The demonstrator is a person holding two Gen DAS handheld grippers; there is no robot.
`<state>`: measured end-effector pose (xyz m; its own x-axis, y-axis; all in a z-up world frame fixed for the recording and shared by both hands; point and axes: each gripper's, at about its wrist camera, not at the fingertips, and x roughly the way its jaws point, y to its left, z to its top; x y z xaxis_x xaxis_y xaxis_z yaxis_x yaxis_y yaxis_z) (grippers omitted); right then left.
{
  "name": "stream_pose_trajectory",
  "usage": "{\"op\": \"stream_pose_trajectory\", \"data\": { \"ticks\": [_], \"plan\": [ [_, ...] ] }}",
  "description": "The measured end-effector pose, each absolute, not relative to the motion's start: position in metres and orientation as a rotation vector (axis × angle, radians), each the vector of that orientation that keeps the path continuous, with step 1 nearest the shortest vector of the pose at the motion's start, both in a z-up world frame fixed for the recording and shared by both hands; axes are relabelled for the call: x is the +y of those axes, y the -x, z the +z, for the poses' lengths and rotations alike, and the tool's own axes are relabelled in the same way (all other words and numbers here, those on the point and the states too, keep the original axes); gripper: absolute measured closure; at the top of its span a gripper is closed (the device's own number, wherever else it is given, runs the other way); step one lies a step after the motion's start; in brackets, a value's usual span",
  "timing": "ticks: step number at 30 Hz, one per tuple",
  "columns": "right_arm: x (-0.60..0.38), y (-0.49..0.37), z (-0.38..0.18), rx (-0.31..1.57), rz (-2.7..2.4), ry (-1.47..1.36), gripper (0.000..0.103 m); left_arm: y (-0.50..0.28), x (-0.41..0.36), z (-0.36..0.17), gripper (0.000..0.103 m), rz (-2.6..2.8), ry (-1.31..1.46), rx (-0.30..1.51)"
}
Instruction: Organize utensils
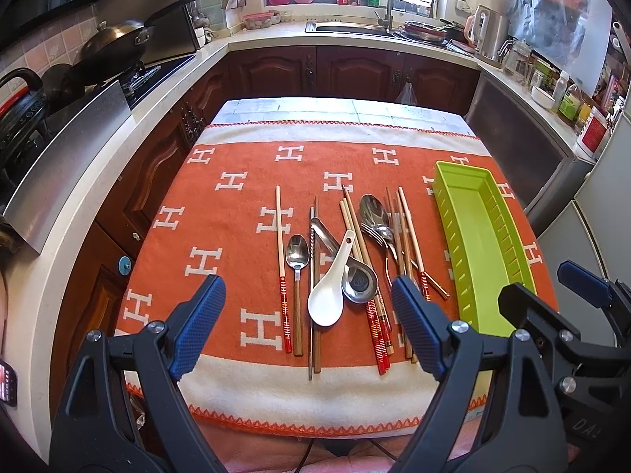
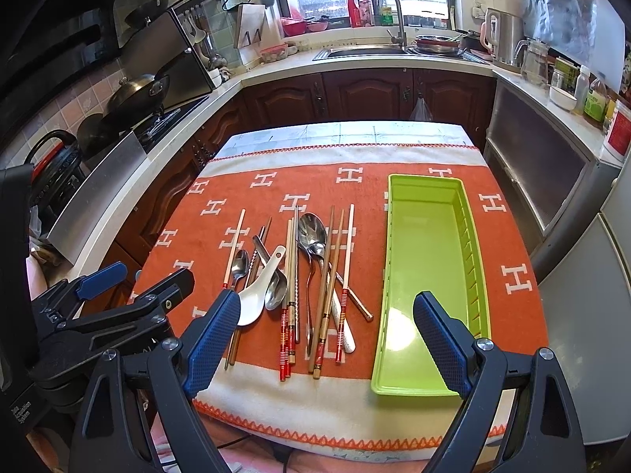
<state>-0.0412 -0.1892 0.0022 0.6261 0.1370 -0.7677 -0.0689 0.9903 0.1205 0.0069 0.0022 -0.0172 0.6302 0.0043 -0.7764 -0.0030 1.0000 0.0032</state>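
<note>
Your left gripper (image 1: 309, 311) is spread wide, blue pads well apart, nothing between them. It hangs above the near edge of the orange towel (image 1: 221, 205), clear of everything.

Your right gripper (image 2: 327, 335) is likewise spread wide and empty, just to the right of the left one. Its left pad overlaps the white ceramic spoon (image 2: 258, 295) in view; contact cannot be told.

The utensil pile lies straight ahead of the left gripper, between its fingers, and ahead-left of the right one.
- White ceramic spoon (image 1: 329, 293): bowl nearest you, handle pointing away, lying over a steel soup spoon (image 1: 357, 282).
- Small steel spoon (image 1: 297, 254) just left of it, wooden handle toward you.
- One red-tipped chopstick (image 1: 280, 260) lies alone at the far left of the pile.
- Large steel spoon (image 1: 372, 209) is farther out, bowl away from you, with a fork (image 1: 374, 232) lying on it.
- More chopsticks (image 1: 410, 236) cross under and over these, red-banded ends toward you. An exact count cannot be told.

The green tray (image 2: 426, 244) sits ahead of the right gripper, mostly between its fingers, long side running away from you. It holds nothing. It lies on the towel just right of the pile, not touching it. From the left wrist, the tray (image 1: 473, 232) is to the right of the right finger.
</note>
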Motion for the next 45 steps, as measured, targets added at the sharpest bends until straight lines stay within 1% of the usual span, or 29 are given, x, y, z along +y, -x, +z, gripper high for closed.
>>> {"op": "stream_pose_trajectory", "data": {
  "ticks": [13,21,29,31,35,37,40,45],
  "plan": [
    [-0.184,0.035,-0.004,0.913,0.124,-0.093,0.012,-0.008,0.004,-0.025,0.019,0.005,0.000,0.904],
    [-0.181,0.025,-0.010,0.942,0.144,-0.100,0.014,-0.019,0.007,-0.029,0.018,-0.005,0.005,0.925],
    [-0.178,0.001,-0.014,0.955,0.179,-0.107,0.026,-0.040,0.037,-0.028,0.019,-0.015,-0.014,0.877],
    [-0.175,-0.009,-0.015,0.951,0.182,-0.098,0.032,-0.046,0.050,-0.028,0.019,-0.023,0.010,0.883],
    [-0.166,-0.030,-0.020,0.955,0.206,-0.074,0.039,-0.062,0.086,-0.031,0.019,-0.027,0.098,0.929],
    [-0.160,-0.042,-0.024,0.968,0.226,-0.069,0.045,-0.070,0.102,-0.036,0.019,-0.019,0.142,0.948],
    [-0.151,-0.060,-0.034,0.994,0.261,-0.079,0.051,-0.081,0.119,-0.048,0.019,0.003,0.164,0.980],
    [-0.137,-0.090,-0.060,1.050,0.316,-0.122,0.056,-0.096,0.120,-0.076,0.019,-0.019,0.147,1.016]
  ]
}}
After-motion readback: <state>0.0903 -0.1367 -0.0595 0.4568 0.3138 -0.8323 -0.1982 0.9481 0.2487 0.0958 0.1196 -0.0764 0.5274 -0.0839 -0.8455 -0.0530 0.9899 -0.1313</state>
